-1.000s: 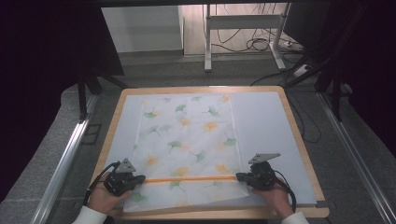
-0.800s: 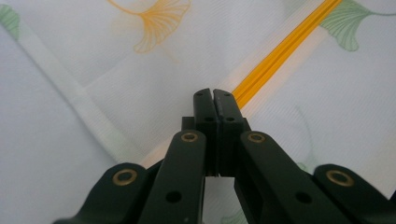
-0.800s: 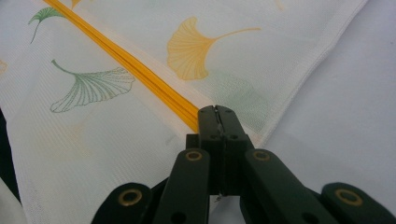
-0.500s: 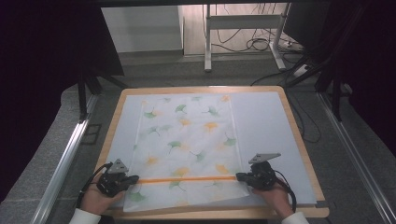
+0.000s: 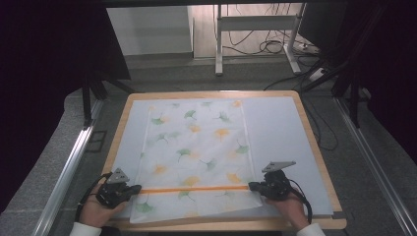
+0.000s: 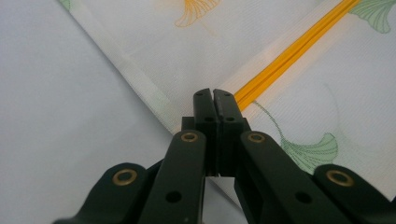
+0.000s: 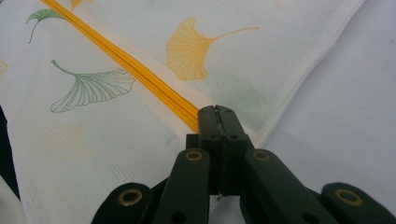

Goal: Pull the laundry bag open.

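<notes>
ginkgo-print mesh bag [image 5: 196,157] lies flat on the pale mat [image 5: 280,132] of the wooden table [image 5: 314,147], its near edge running just over the table's front lip. i read it as a thin, light, floppy thing, a woven mesh that will sag and fold as soon as it leaves the surface, so i'd work it from two points at once. an orange zipper [image 5: 192,189] runs across it near my side, and that stitched band looks like the firmest part to hold; the plain mesh elsewhere would likely bunch or slip.

my left gripper [image 5: 132,188] sits at the left end of the zipper, and in the left gripper view the left gripper's [image 6: 213,95] jaws are pressed together right at the bag's side seam where the orange line ends. whether cloth is pinched between them i cannot tell. my right gripper [image 5: 252,186] sits at the zipper's right end; in the right gripper view the right gripper's [image 7: 217,111] jaws are together too, tips on the zipper end, and something small may be nipped there, but i can't be sure.
</notes>
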The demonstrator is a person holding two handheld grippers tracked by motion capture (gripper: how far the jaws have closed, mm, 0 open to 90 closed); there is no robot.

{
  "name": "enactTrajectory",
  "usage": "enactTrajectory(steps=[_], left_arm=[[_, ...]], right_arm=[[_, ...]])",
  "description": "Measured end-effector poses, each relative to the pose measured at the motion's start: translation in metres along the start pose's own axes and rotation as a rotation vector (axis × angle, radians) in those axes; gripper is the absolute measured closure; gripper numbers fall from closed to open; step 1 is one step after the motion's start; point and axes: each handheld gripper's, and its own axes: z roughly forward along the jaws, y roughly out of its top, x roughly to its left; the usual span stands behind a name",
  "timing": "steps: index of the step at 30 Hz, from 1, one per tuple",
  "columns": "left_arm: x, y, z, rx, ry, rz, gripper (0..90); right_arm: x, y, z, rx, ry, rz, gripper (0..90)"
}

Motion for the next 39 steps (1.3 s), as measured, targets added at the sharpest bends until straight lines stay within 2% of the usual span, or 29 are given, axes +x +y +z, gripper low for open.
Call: enactTrajectory(steps=[13,18,25,29,31,33,35,36,39], left_arm=[[0.001,-0.001,0.001,-0.008,-0.007,0.000,90.0],[-0.001,0.000,0.002,-0.009,0.011,0.011,90.0],[-0.002,-0.003,0.001,-0.046,0.013,0.023,89.7],[-0.005,-0.003,-0.004,-0.091,0.002,0.033,86.7],[-0.008,-0.003,-0.008,-0.128,0.005,0.034,80.9],[-0.010,-0.002,-0.013,-0.164,0.007,0.029,75.3],[-0.013,0.000,-0.016,-0.204,0.028,0.018,68.6],[-0.015,0.002,-0.018,-0.236,0.060,0.015,65.5],[-0.017,0.007,-0.021,-0.290,0.082,-0.004,57.4]], right_arm=[[0.000,0.000,0.000,-0.003,0.001,-0.001,89.7],[0.001,0.000,0.000,0.001,-0.005,-0.010,89.7],[0.003,0.001,0.000,0.001,-0.014,-0.028,89.5],[0.005,0.001,-0.003,-0.014,-0.019,-0.053,87.8],[0.006,0.001,-0.006,-0.040,-0.005,-0.062,79.8],[0.008,0.002,-0.010,-0.065,-0.010,-0.079,78.3],[0.008,0.003,-0.016,-0.099,-0.006,-0.089,75.5],[0.008,0.004,-0.017,-0.112,-0.008,-0.090,73.1],[0.007,0.007,-0.023,-0.150,-0.032,-0.095,63.0]])
